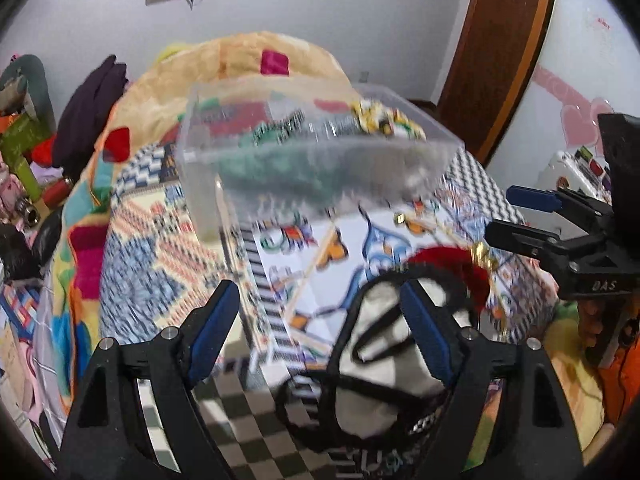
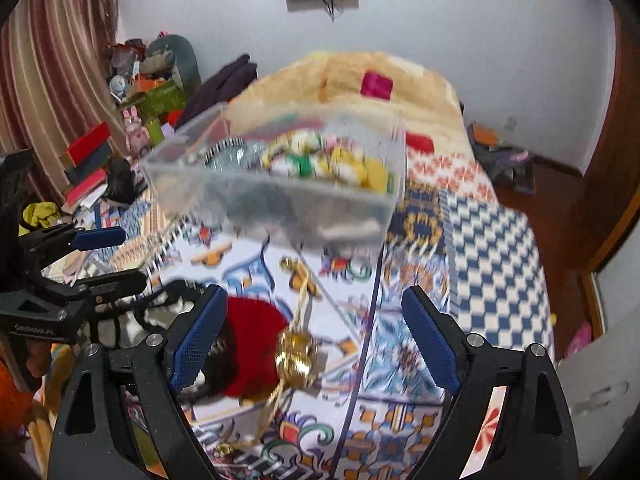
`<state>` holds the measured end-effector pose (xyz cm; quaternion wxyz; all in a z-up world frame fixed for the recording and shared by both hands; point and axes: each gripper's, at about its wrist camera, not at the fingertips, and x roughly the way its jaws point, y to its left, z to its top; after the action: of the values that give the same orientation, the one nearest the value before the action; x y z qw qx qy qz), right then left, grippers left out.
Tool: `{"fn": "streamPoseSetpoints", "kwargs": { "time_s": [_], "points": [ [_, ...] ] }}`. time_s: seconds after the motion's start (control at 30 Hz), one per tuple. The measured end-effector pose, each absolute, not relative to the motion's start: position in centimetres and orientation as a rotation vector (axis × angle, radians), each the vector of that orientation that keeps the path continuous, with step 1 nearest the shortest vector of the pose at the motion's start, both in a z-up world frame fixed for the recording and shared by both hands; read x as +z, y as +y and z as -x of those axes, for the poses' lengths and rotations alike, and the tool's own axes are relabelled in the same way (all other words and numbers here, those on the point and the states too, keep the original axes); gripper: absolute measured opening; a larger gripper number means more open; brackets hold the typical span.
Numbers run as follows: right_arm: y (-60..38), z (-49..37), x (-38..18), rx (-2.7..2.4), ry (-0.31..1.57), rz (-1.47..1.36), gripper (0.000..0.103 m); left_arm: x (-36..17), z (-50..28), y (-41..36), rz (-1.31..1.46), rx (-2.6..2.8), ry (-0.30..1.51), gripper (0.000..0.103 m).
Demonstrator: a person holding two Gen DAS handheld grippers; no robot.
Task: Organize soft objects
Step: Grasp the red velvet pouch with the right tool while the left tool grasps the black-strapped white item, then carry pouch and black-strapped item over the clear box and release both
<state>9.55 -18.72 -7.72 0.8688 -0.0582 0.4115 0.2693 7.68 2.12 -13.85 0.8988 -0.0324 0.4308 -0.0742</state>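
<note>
A clear plastic bin (image 1: 312, 160) holding several soft items stands on the patterned bed cover; it also shows in the right wrist view (image 2: 280, 184). A white cloth piece with black straps (image 1: 380, 360) lies under my left gripper (image 1: 320, 320), which is open above it. A red fuzzy item (image 2: 252, 344) with a gold bell and cord (image 2: 298, 354) lies in front of my right gripper (image 2: 316, 336), which is open and empty. The red item also shows in the left wrist view (image 1: 452, 264). The right gripper appears in the left wrist view (image 1: 504, 212), the left one in the right wrist view (image 2: 112, 256).
A beige blanket (image 1: 248, 60) with coloured patches is heaped behind the bin. Boxes, books and toys (image 2: 120, 128) crowd the left side near a striped curtain. A wooden door (image 1: 500, 40) stands at the right. Dark clothes (image 2: 504, 160) lie on the floor.
</note>
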Motion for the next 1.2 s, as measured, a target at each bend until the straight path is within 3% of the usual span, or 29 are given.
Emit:
{"fn": "streamPoseSetpoints", "kwargs": {
  "time_s": [0.3, 0.37, 0.43, 0.63, 0.7, 0.8, 0.9, 1.2],
  "points": [
    [-18.3, -8.7, -10.4, 0.596, 0.952, 0.124, 0.087, -16.5, -6.7, 0.9, 0.060, -0.186, 0.937, 0.083],
    [-18.1, -8.7, -10.5, 0.605, 0.961, 0.131, 0.079, -16.6, -6.6, 0.7, 0.053, -0.189, 0.929, 0.083],
    [-17.8, -8.6, -11.0, 0.627, 0.984, 0.135, 0.064, -16.7, -6.6, 0.4, 0.040, -0.188, 0.921, 0.081],
    [-17.3, -8.2, -11.3, 0.640, 0.991, 0.160, 0.031, -16.6, -6.2, -0.3, 0.009, -0.216, 0.904, 0.047],
    [-17.3, -8.0, -11.3, 0.639, 0.987, 0.161, 0.025, -16.6, -6.0, -0.4, 0.004, -0.222, 0.904, 0.031],
    [-17.4, -7.9, -11.1, 0.634, 0.976, 0.165, 0.019, -16.7, -5.8, -0.3, -0.011, -0.201, 0.900, 0.016],
    [-17.4, -7.9, -10.8, 0.620, 0.949, 0.173, 0.017, -16.7, -5.8, 0.3, 0.013, -0.202, 0.903, 0.010],
    [-18.6, -8.0, -8.9, 0.573, 0.874, 0.143, 0.016, -15.4, -5.4, 2.0, 0.013, -0.121, 0.855, 0.006]
  ]
}}
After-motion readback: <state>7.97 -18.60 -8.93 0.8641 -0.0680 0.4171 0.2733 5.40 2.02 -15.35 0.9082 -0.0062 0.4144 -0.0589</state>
